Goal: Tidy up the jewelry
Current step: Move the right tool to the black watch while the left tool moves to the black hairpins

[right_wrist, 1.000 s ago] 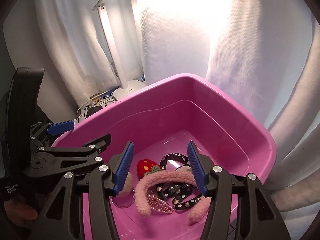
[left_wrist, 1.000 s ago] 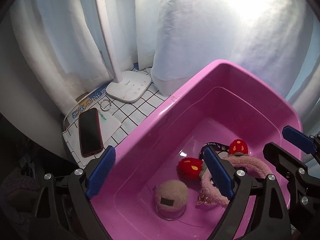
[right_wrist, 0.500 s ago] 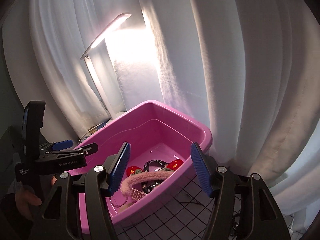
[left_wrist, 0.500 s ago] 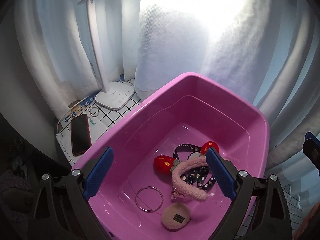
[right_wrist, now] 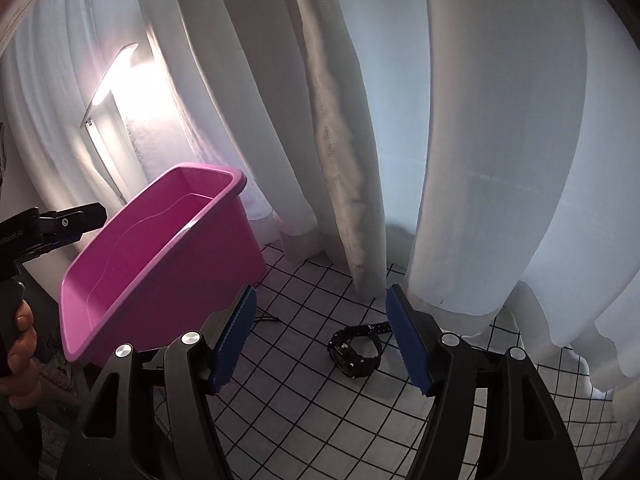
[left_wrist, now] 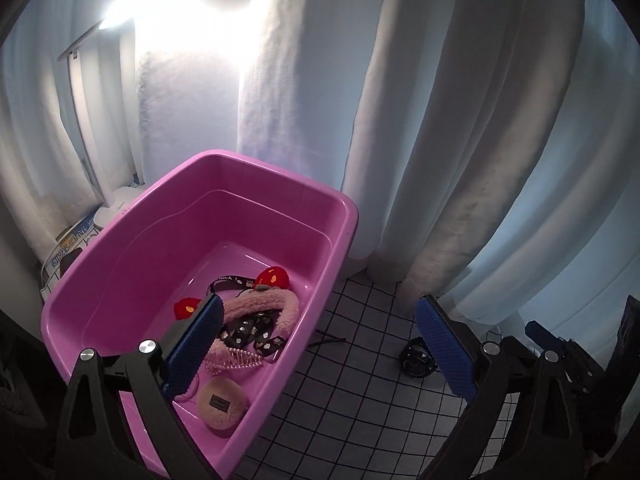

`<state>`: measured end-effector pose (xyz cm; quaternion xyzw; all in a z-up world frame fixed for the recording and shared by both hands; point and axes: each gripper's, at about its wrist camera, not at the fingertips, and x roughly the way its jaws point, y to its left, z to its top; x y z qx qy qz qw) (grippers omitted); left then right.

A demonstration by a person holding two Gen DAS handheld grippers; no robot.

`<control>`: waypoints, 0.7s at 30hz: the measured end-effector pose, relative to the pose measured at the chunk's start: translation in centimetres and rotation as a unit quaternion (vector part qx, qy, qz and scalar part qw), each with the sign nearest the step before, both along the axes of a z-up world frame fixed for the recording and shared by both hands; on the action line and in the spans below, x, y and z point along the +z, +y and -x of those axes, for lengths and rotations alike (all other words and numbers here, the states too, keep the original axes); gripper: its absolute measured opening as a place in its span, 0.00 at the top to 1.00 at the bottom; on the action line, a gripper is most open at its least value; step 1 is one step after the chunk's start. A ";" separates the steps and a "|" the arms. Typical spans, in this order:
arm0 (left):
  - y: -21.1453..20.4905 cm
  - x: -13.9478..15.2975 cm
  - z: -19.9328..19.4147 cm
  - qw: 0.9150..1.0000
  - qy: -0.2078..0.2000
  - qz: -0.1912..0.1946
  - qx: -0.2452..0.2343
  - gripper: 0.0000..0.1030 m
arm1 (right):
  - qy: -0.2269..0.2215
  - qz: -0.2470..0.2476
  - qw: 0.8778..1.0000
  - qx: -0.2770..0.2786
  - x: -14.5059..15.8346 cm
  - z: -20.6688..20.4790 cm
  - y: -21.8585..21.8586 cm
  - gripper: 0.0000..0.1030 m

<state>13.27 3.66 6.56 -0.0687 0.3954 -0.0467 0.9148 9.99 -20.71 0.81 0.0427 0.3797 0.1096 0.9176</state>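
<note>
Left wrist fingers: the left gripper (left_wrist: 320,344) stands wide with nothing between its blue pads (left_wrist: 446,346); the near pad overlaps the pink tub's (left_wrist: 248,164) inner wall and hides part of what lies under it
Right wrist fingers: the right gripper (right_wrist: 322,340) is also spread wide and grips nothing; both fingers are cut off by the lower frame edge
Black watch: watch (right_wrist: 356,350) lies on the grid-patterned cloth (right_wrist: 320,412) between the right gripper's pads in view, well clear of the tub; in the left wrist view it (left_wrist: 416,356) is half covered by the right-hand pad
Tub contents: fuzzy pink headband (left_wrist: 264,306) lies across a black patterned band (left_wrist: 252,328), with two red strawberry pieces (left_wrist: 274,276) beside it; a pearl comb (left_wrist: 240,360) sits at the headband's near end, and a round beige puff (left_wrist: 222,402) rests by the near wall; a thin clear ring next to the puff is mostly hidden behind the pad
Tub from the right wrist: only rim and outer side (right_wrist: 188,276) show, the contents are out of sight
Thin dark item: small black strand (left_wrist: 326,338) lies on the cloth just outside the tub; too thin to identify
Left edge: desk lamp (left_wrist: 120,20) glares heavily, its base (left_wrist: 116,208) is partly behind the tub; printed paper there is unreadable
Backdrop: white curtains (right_wrist: 400,120) cover everything behind
Person's hand: fingers (right_wrist: 20,344) on the other gripper's handle, cut off at the frame edge
</note>
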 end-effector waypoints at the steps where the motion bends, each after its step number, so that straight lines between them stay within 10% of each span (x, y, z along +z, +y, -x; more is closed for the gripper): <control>1: -0.9 -0.6 0.1 1.000 0.004 -0.002 -0.006 0.08 | 0.013 0.002 1.000 -0.002 -1.2 -0.1 -0.2 0.37; 13: -5.3 -9.7 0.7 0.997 0.069 -0.028 -0.026 0.08 | 0.125 0.002 0.992 0.012 -14.0 -2.9 0.4 0.37; 21: -5.5 -12.9 2.0 0.996 0.081 -0.043 -0.014 0.08 | 0.135 -0.005 0.991 -0.016 -17.0 -5.8 0.8 0.36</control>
